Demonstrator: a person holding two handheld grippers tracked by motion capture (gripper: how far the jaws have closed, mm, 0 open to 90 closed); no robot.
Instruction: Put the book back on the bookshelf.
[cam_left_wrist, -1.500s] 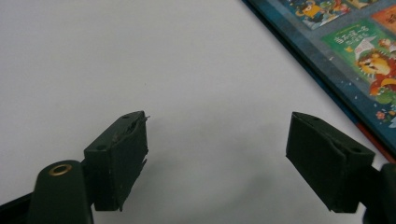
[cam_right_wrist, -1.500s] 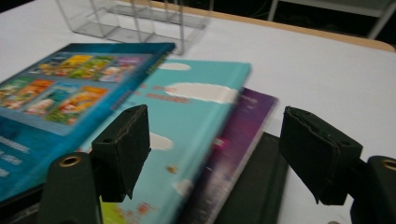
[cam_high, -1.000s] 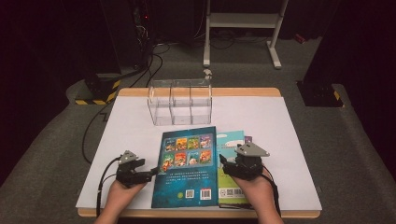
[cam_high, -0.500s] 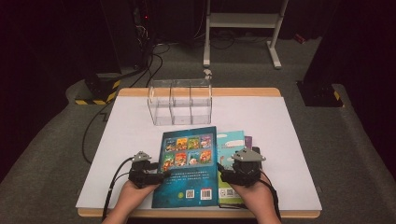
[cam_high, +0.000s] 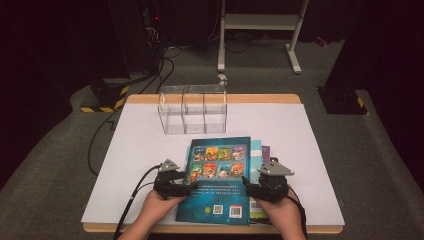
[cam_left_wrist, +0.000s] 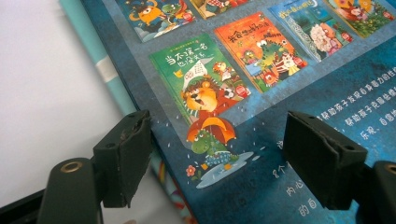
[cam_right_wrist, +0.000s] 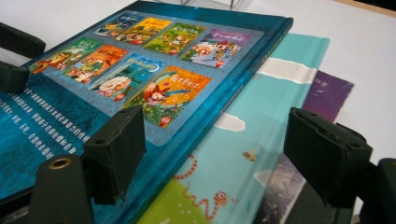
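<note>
Dark-blue hardcover, the top picture book (cam_high: 218, 180) lies back cover up on a small stack at the near edge of the white table (cam_high: 125, 165). The left gripper (cam_high: 187, 186) and right gripper (cam_high: 247, 184), jaws spread wide, flank its sides. The right gripper view reveals a turquoise book (cam_right_wrist: 243, 140) and a purple book (cam_right_wrist: 327, 93) beneath; the left gripper view shows the blue cover's spine edge between its jaws. Farther off stands a clear three-compartment box (cam_high: 193, 107). Since a second ago, both grippers have closed in on the book.
</note>
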